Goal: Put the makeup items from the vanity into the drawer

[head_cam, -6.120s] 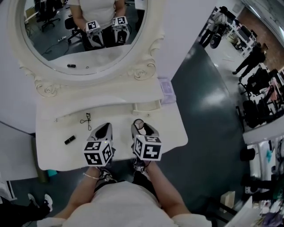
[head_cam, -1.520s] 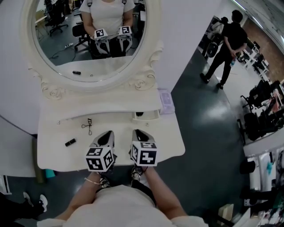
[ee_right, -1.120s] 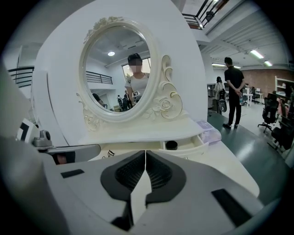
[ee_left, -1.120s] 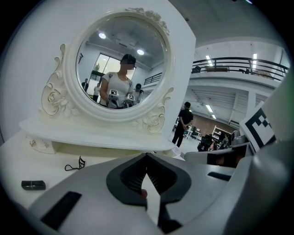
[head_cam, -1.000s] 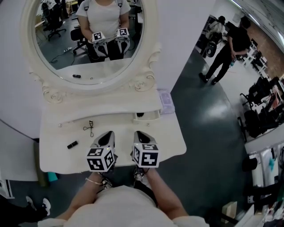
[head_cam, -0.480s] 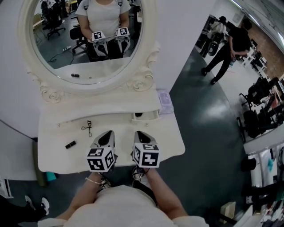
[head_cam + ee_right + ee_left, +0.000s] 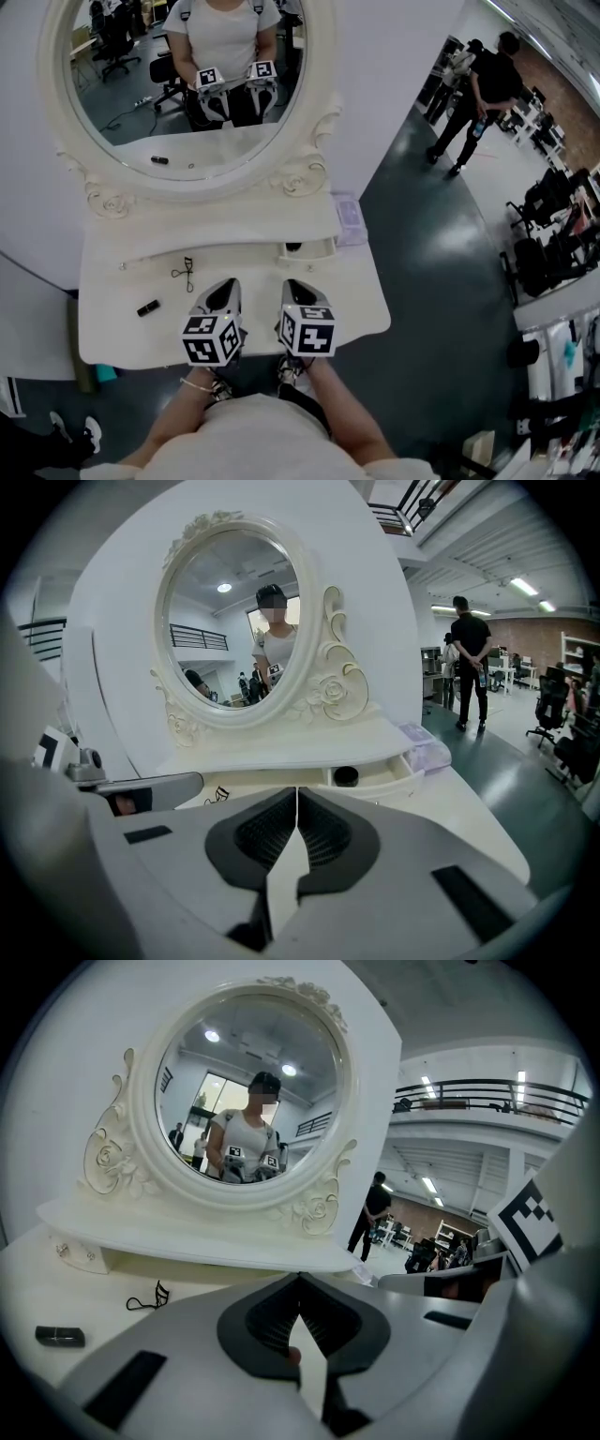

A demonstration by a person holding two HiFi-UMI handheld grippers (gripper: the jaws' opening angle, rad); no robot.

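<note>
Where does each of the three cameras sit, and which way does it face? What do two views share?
Head view: on the person's head, steeply down at the white vanity table; forearms, left gripper, right gripper show.
Left gripper view: on that gripper, along its shut jaws toward the oval white-framed mirror.
Right gripper view: on that gripper, along its shut jaws toward the small open white drawer.
Shared: both gripper views show the mirror.
</note>
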